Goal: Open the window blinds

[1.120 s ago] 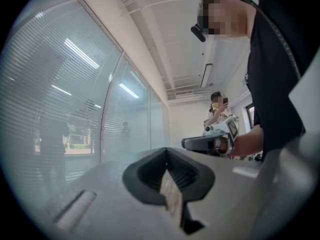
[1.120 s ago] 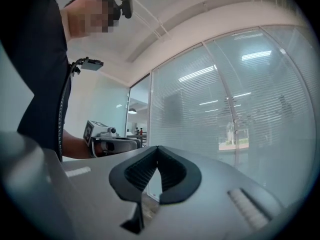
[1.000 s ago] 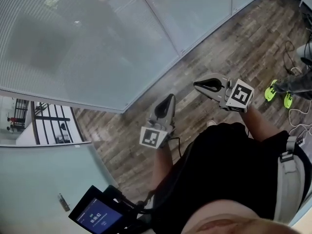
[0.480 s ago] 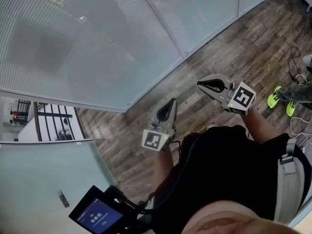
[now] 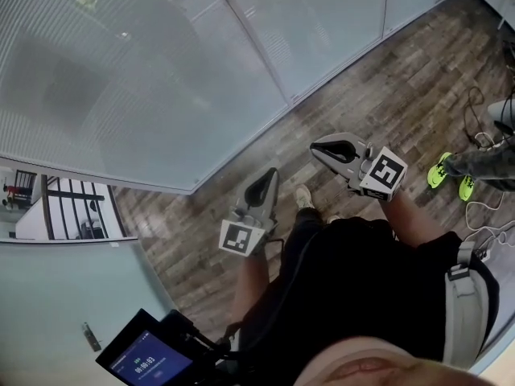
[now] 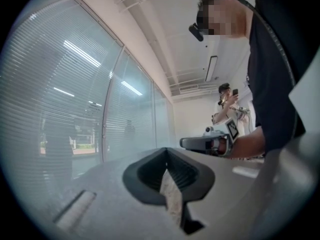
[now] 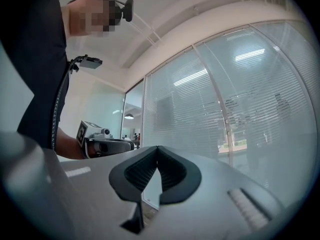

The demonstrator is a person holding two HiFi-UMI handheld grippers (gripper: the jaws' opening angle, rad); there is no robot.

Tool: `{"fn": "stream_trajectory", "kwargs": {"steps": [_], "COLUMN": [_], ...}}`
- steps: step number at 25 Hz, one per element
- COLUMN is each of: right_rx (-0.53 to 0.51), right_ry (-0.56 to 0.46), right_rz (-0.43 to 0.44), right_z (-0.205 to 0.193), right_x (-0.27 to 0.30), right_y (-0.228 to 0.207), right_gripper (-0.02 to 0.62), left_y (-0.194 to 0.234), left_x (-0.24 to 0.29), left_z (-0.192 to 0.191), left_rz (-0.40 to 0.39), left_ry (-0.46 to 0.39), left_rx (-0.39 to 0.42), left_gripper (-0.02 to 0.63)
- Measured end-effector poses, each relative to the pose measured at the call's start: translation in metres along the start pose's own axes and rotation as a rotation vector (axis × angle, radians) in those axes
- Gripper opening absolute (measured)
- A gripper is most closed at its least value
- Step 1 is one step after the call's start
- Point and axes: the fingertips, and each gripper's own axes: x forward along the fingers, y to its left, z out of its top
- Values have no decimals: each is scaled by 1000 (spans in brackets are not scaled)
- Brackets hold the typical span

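Both drifted leftward in frame: left gripper [image 5: 265, 182] and right gripper [image 5: 326, 146], jaws closed, empty. Risk we see: window blinds [image 5: 121, 79] show no control, so we may misreach.

Left gripper [image 5: 271, 174] and right gripper [image 5: 315, 145] held level, fingers [image 7: 140, 171] apparently closed.

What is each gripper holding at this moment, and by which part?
Nothing is held. The left gripper and the right gripper are both shut, with nothing between the fingers.
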Motion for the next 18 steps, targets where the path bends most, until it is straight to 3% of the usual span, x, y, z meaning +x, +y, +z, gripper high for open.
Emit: {"fn": "stream_trajectory", "kwargs": {"steps": [9, 12, 18], "right_rx": [-51, -70, -118], "right_ry": [-39, -70, -66], "right_rz": [-39, -51, 26], "right_z": [16, 27, 43], "right_x": [13, 32, 68], "right_y": [-23, -38, -33], "right_gripper": [5, 6, 6], "left_y": [15, 38, 66], "left_x": [30, 39, 51], "left_z": [1, -2, 8], "left_rz": [-81, -74, -70], "left_ry": [0, -1, -41], "left_rx": [32, 15, 29], "left_gripper": [3, 3, 3]}}
